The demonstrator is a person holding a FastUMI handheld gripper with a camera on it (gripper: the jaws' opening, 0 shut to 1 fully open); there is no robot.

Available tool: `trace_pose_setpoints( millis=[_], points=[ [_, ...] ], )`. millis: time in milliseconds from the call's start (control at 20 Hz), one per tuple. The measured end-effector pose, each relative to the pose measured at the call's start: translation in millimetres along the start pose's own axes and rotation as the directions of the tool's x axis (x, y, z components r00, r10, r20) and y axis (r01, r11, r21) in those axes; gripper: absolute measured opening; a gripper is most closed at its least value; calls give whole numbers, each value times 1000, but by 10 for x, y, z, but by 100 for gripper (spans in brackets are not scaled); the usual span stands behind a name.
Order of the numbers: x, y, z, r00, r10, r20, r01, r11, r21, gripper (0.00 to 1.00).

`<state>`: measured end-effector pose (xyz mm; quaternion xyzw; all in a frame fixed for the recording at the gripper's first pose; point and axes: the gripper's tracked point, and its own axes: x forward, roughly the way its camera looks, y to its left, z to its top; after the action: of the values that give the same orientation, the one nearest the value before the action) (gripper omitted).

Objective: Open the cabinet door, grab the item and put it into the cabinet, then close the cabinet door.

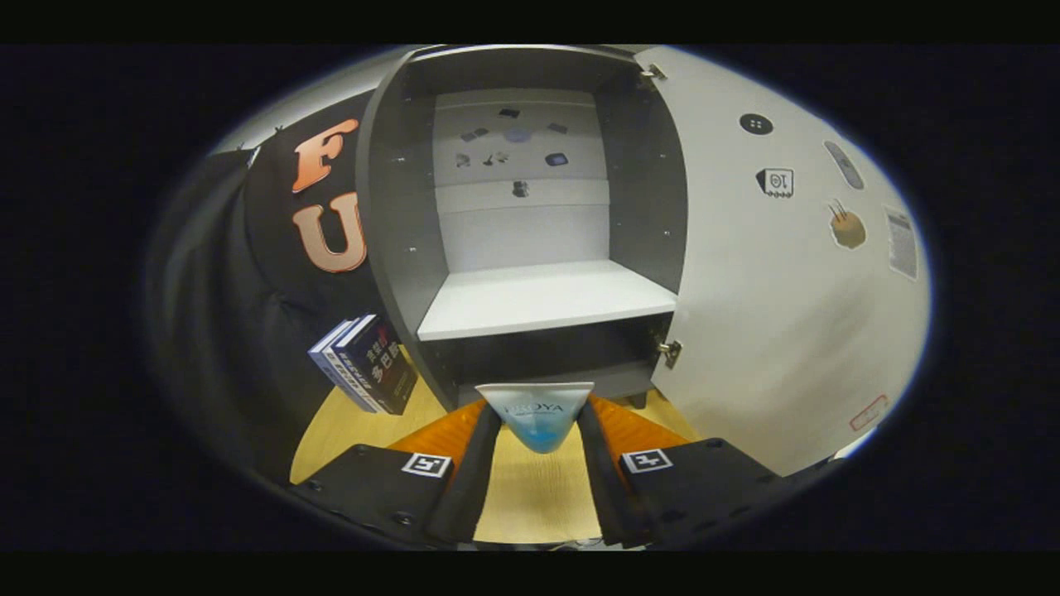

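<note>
Claw fingers are drawn in on a small blue-and-white tube, one finger pressing each side of it, so the tube sits clamped between the tips with its wide flat end turned toward the cabinet. The tube carries printed lettering across its upper part and narrows downward to a rounded blue bottom. Under the fingers lies a light wooden bench.

Just ahead of the tube stands the cabinet, dark grey in its walls, with its door swung wide open on the right; the door's inner face is white and bears several stickers. Two metal hinges show on the door's edge, one up top and one low down near the tube. Inside, a white shelf crosses the cabinet at mid height, bare on top, with a dark lower compartment beneath it, directly beyond the tube. The pale back panel above the shelf shows a scatter of small dark marks, too small to tell.

To the left of the cabinet, a few books lean on the bench, spines facing out.
</note>
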<state>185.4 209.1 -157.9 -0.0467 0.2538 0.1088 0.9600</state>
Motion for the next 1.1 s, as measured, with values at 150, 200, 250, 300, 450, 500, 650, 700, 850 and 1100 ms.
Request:
trace_pose_setpoints(
  millis=[150, 200, 250, 300, 450, 500, 650, 700, 850, 1100],
  points=[
    [19, 68, 340, 999, 16, 34, -16, 1000, 3, 61],
    [16, 94, 470, 999, 20, 50, -20, 1000, 2, 61],
    [17, 114, 589, 998, 21, 67, -21, 1000, -2, 61],
    [44, 141, 704, 996, 24, 83, -23, 1000, -11, 61],
    [90, 259, 1029, 992, 42, 122, -38, 999, -32, 61],
    [109, 301, 1139, 989, 50, 136, -46, 998, -37, 61],
    [207, 383, 1444, 985, 63, 159, -55, 997, -52, 61],
    [262, 404, 1505, 985, 65, 161, -56, 997, -57, 61],
    [475, 451, 1608, 985, 77, 153, -68, 996, -64, 61],
    [929, 366, 1629, 992, 71, 108, -65, 996, -60, 61]
  ],
)
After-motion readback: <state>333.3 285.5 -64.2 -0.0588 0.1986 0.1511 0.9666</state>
